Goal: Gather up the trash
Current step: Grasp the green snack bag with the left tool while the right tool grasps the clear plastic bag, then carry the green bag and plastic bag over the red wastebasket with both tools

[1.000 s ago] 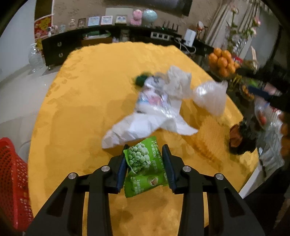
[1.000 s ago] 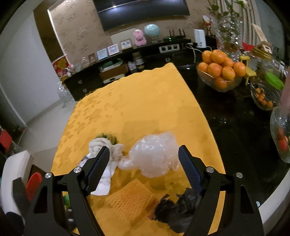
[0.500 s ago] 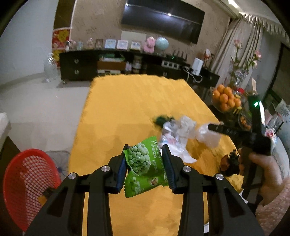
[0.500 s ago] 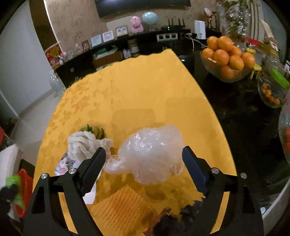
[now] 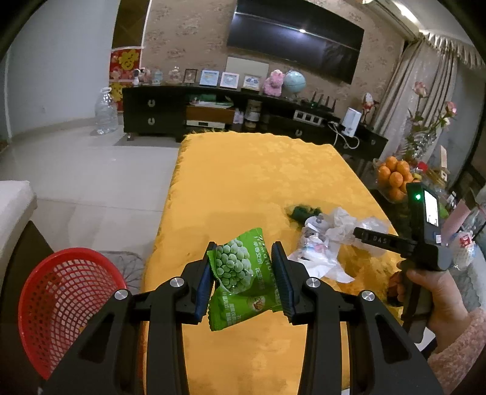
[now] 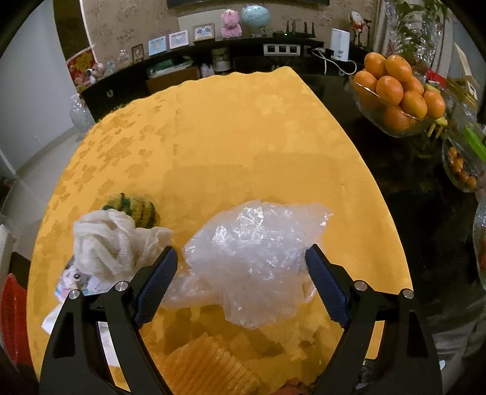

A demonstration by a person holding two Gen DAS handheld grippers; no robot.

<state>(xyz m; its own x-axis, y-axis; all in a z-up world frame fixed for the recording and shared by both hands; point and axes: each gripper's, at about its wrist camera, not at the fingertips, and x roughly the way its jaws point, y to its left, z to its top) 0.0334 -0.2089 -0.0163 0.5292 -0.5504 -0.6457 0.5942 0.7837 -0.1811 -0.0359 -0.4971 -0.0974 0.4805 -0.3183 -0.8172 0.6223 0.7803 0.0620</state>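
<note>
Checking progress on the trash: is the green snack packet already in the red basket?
No, the green snack packet is clamped in the left claw, above the table.

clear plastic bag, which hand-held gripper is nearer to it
Right. The right hand-held gripper straddles the clear plastic bag; the left hand-held gripper holds a green snack packet farther away.

Pretty clearly someone's living room. Big wall TV (image 5: 294, 29) over a dark media cabinet (image 5: 212, 112) with framed photos (image 5: 209, 77), plus a bowl of oranges (image 6: 398, 88).
</note>
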